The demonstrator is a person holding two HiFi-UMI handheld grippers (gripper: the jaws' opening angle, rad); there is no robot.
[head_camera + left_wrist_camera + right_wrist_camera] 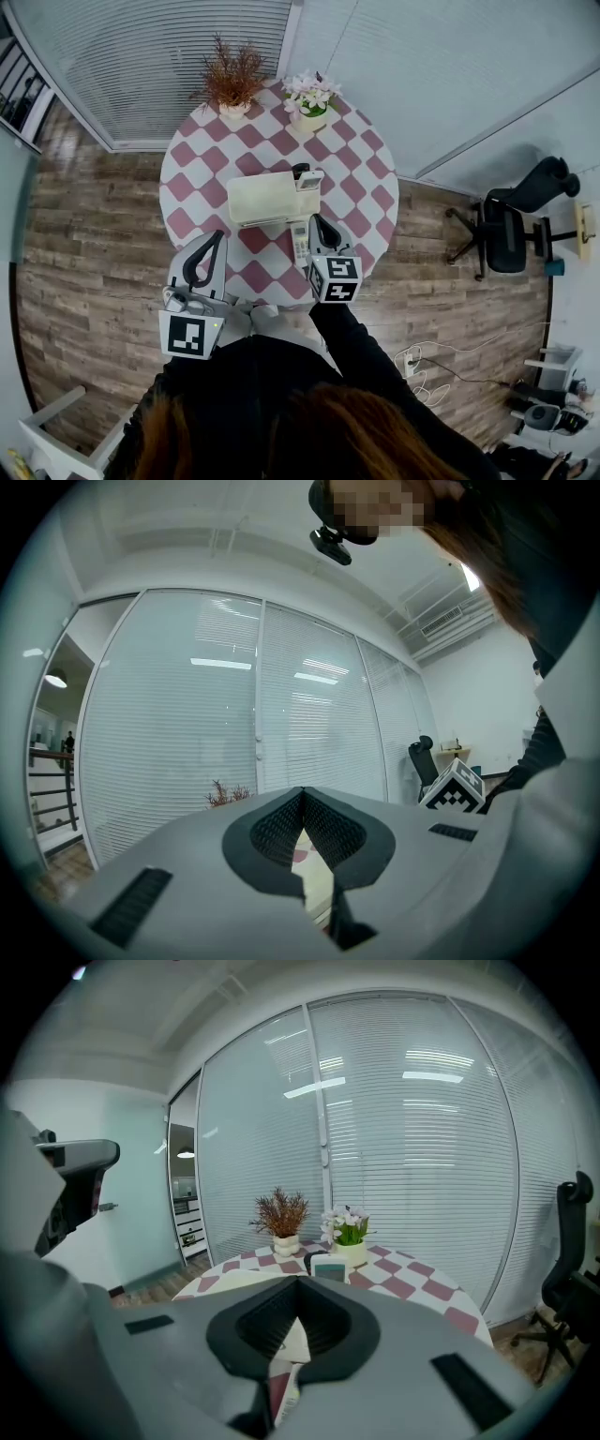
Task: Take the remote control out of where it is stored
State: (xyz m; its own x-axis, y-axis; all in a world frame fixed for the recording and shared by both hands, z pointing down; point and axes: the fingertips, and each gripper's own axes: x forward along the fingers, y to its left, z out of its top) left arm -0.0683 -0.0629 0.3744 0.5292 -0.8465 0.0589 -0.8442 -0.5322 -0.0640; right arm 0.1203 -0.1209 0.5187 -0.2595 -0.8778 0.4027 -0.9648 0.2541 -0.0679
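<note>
The remote control [300, 242] lies flat on the tabletop [370, 202] at frame centre, just below the cream box [262, 199], so I judge it already out. My right hand-held gripper [317, 221], just right of it, is closed and empty; any regrasp needs the jaws parted first.

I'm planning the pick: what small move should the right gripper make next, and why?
Probably open its jaws and ease forward: the right gripper is shut and empty, while a remote stands upright at the cream box's right end ahead.
</note>
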